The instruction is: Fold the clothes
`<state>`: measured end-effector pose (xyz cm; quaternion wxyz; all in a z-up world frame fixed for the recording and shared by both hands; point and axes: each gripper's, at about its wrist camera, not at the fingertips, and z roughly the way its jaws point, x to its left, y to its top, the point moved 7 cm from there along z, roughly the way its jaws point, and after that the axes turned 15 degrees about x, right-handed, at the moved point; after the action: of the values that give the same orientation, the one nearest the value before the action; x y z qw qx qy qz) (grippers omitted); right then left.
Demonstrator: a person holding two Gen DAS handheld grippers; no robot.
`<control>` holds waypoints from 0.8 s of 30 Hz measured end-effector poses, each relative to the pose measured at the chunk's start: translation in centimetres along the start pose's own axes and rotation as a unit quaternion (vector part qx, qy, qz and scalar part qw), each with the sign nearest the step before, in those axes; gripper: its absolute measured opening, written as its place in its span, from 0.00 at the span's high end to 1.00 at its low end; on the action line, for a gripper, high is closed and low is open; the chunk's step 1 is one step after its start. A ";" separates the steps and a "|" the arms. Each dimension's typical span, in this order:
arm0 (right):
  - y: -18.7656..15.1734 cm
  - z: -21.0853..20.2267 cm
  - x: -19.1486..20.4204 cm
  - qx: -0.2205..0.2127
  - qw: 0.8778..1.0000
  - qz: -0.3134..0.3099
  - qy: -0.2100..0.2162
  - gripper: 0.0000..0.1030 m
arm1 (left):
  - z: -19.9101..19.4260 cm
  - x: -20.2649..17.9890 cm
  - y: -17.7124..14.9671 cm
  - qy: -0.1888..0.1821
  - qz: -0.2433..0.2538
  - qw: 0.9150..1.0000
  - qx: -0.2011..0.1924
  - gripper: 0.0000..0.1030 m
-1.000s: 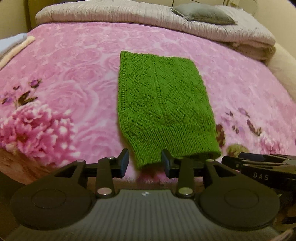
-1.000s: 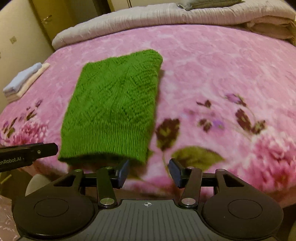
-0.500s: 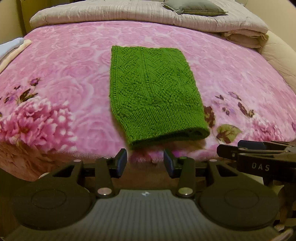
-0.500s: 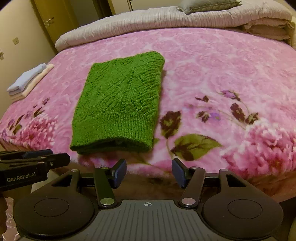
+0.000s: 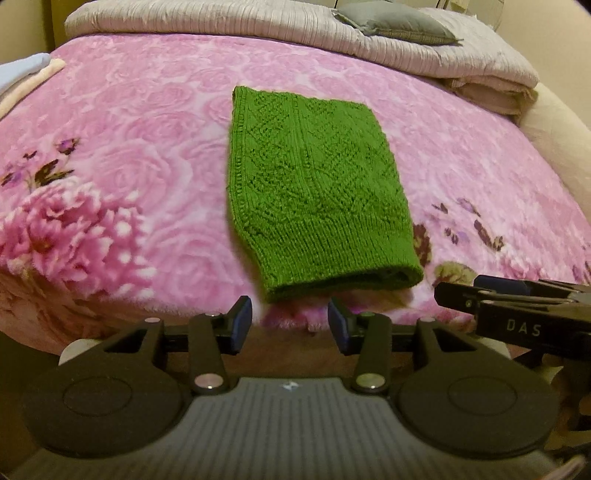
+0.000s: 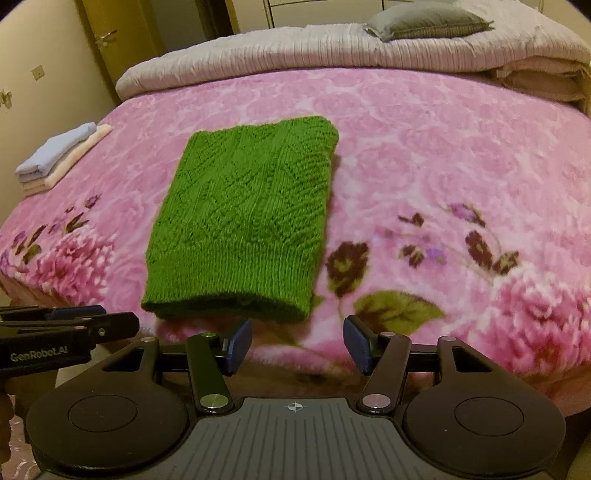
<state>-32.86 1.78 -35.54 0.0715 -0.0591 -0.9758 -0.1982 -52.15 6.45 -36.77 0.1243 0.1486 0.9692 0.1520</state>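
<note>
A folded green knit sweater (image 5: 317,199) (image 6: 243,221) lies flat on the pink flowered blanket (image 5: 129,147) (image 6: 443,166), its ribbed hem toward me near the bed's front edge. My left gripper (image 5: 290,319) is open just short of that hem, with nothing between its blue pads. My right gripper (image 6: 298,341) is open too, below and right of the hem's right corner, and empty. Each gripper shows at the edge of the other's view: the right gripper (image 5: 517,306) and the left gripper (image 6: 66,325).
A small stack of folded clothes (image 6: 62,155) (image 5: 22,74) sits at the bed's left edge. A beige quilt (image 5: 221,22) and a grey pillow (image 6: 424,20) lie across the head of the bed. A yellowish door (image 6: 110,37) stands beyond on the left.
Both grippers have drawn back from the sweater's hem and their jaws stand wider. The sweater lies still on the blanket.
</note>
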 end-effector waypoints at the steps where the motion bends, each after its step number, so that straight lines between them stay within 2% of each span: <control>1: 0.2 0.1 -0.1 0.000 1.000 -0.001 -0.001 0.43 | 0.1 0.2 0.2 -0.005 -0.004 1.000 0.000 0.60; 3: 0.6 0.4 -0.4 -0.002 1.000 -0.004 0.001 0.43 | 0.1 0.7 0.6 -0.024 -0.011 1.000 -0.001 0.60; 6: 1.1 0.8 -1.4 -0.011 1.000 0.004 0.013 0.43 | 0.4 1.9 1.4 -0.075 -0.041 0.996 -0.002 0.60; 9: 1.4 1.1 -3.4 -0.028 0.998 0.039 0.042 0.43 | 0.8 3.3 2.1 -0.100 -0.072 0.992 -0.001 0.60; 11: 1.7 1.2 -5.0 -0.037 0.993 0.075 0.078 0.43 | 1.2 4.5 2.6 -0.114 -0.095 0.989 0.003 0.60; 15: 2.2 1.7 -7.7 -0.039 0.979 0.137 0.147 0.43 | 2.4 6.6 3.3 -0.169 -0.160 0.972 0.018 0.59; 18: 2.6 2.1 -8.6 -0.035 0.972 0.160 0.171 0.43 | 3.2 7.5 3.8 -0.182 -0.184 0.966 0.023 0.57; 21: 2.9 2.5 -8.5 -0.026 0.973 0.157 0.167 0.43 | 3.8 7.6 4.3 -0.173 -0.180 0.968 0.027 0.57; 24: 3.2 2.8 -7.9 -0.029 0.979 0.136 0.152 0.43 | 3.5 7.3 5.5 -0.170 -0.159 0.973 0.010 0.57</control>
<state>-25.00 5.18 -38.19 0.2437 -0.1621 -0.9303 -0.2213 -56.48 14.71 -39.59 0.3086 0.0179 0.9464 0.0934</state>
